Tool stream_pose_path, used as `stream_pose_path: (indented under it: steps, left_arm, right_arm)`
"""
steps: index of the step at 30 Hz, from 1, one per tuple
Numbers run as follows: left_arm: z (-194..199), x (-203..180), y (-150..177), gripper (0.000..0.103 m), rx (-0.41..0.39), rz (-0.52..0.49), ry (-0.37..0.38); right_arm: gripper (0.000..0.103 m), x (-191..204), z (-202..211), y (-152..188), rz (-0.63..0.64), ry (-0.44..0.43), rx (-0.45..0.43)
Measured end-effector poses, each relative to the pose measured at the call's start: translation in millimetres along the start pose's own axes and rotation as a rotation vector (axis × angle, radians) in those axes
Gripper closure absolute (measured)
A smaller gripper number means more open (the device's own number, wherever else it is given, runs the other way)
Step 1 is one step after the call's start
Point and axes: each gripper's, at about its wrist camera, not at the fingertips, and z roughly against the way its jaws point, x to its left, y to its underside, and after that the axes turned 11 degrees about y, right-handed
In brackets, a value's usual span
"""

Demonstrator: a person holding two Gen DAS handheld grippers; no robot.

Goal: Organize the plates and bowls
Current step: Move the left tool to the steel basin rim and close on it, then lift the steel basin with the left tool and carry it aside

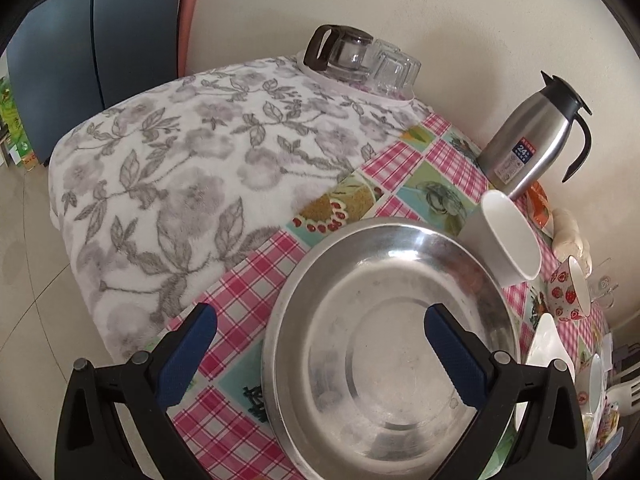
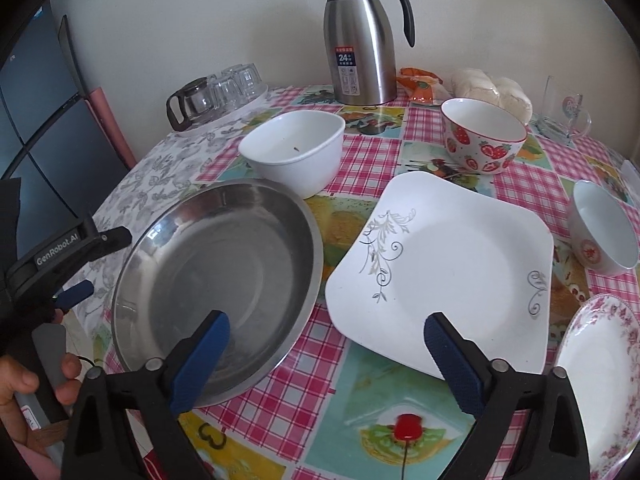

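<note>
We judge the sorting barely begun: nothing is stacked yet, and every dish sits apart on the checked tablecloth (image 2: 360,380). The steel plate (image 2: 218,292) lies at the near left. The square white plate (image 2: 452,276) with grey scrollwork sits just to its right. A white bowl (image 2: 296,152) stands beyond the steel plate, close to its far rim. The strawberry bowl (image 2: 484,140) stands farther right, a small white bowl (image 2: 604,232) sits at the right edge, and a pink-flowered plate (image 2: 600,380) lies near right. All of these are left to gather.

Our left gripper (image 1: 320,356) hangs over the steel plate's near-left edge with its blue pads spread wide, one outside the rim and one above the basin, gripping nothing. Our right gripper (image 2: 326,360) is likewise wide open and empty, poised above the gap between the steel plate and the square white plate. Neither touches a dish, as far as we can tell.

Only the right wrist view gives the whole spread of plates and bowls, plus the hand (image 2: 36,384) holding the left gripper. The left wrist view alone shows the grey floral cloth (image 1: 180,184) covering the far left of the table, and looks straight into the steel plate. Both show the steel thermos jug (image 2: 360,40) and the tray of glassware (image 2: 220,92) at the far side.
</note>
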Motion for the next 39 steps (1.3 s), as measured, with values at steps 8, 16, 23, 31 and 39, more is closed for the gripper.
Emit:
stream_pose_path:
  steps: [8,16,23,31,39]
  left_arm:
    - [-10,10,-3,0.001,0.017,0.016,-0.004]
    - [-27,16,0,0.038,0.085,0.023,0.017]
    - [-33,24,1,0.076,0.095,0.025,-0.001]
    - [-35,30,0,0.081,0.089,0.033,0.004]
    - [-31,32,0,0.084,0.091,0.042,0.031]
  right_arm:
    - [0.033,8,-20,0,0.002,-0.032,0.077]
    - [0.052,9,-17,-2,-0.031,-0.048,0.085]
    - [0.06,14,-17,2,-0.031,-0.078,0.124]
    - [0.066,14,-31,6,-0.045,-0.092,0.162]
    - [0.084,15,-28,5,-0.031,-0.082,0.132]
